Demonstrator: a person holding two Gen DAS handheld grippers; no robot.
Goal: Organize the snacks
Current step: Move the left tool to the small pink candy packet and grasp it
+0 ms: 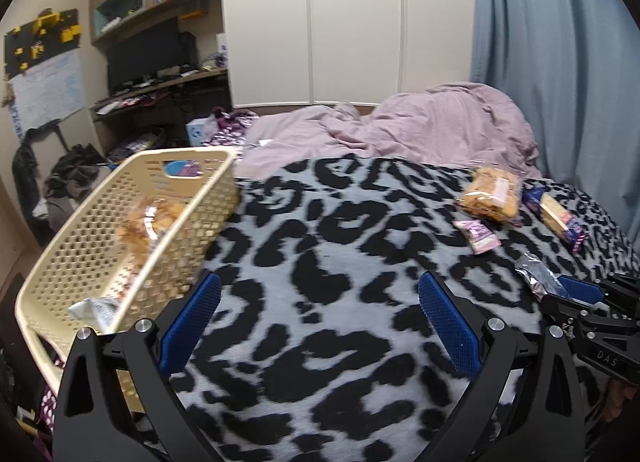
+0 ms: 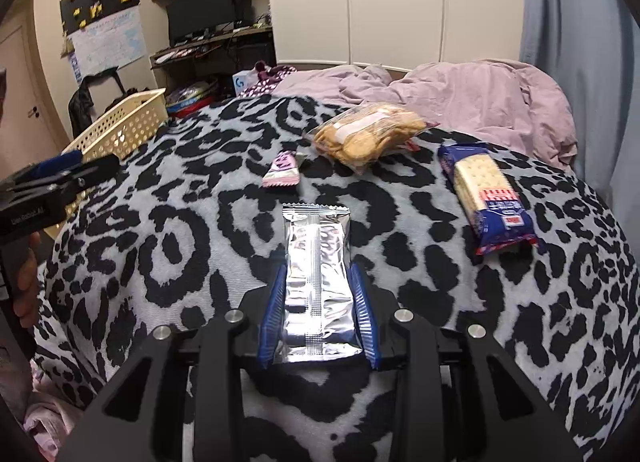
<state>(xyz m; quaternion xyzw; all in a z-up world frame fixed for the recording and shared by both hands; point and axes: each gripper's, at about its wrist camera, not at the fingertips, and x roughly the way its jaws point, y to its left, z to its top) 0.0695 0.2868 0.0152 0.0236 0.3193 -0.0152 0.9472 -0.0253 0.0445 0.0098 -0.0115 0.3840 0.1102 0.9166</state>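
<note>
Right gripper point(image 2: 318, 302): jaws pressing both sides of a silver foil snack packet point(image 2: 317, 282), holding it over the leopard-print blanket point(image 2: 180, 254).
Left gripper point(image 1: 320, 326): jaws spreading wide, gripping nothing.
Beige basket point(image 1: 80, 262): sitting at the blanket's left edge, holding snacks.
Loose snacks: cracker pack point(image 2: 486, 198), biscuit bag point(image 2: 366, 134), and pink wrapper point(image 2: 282, 172) lying toward the far right.

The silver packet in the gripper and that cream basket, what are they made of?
The silver packet looks like metallised foil film: mirror-shiny, crinkled, with a zigzag-cut end seal. The cream basket appears to be moulded plastic, matte, with a regular grid of holes and a cut-out handle. Neither can be told for certain by sight.
</note>
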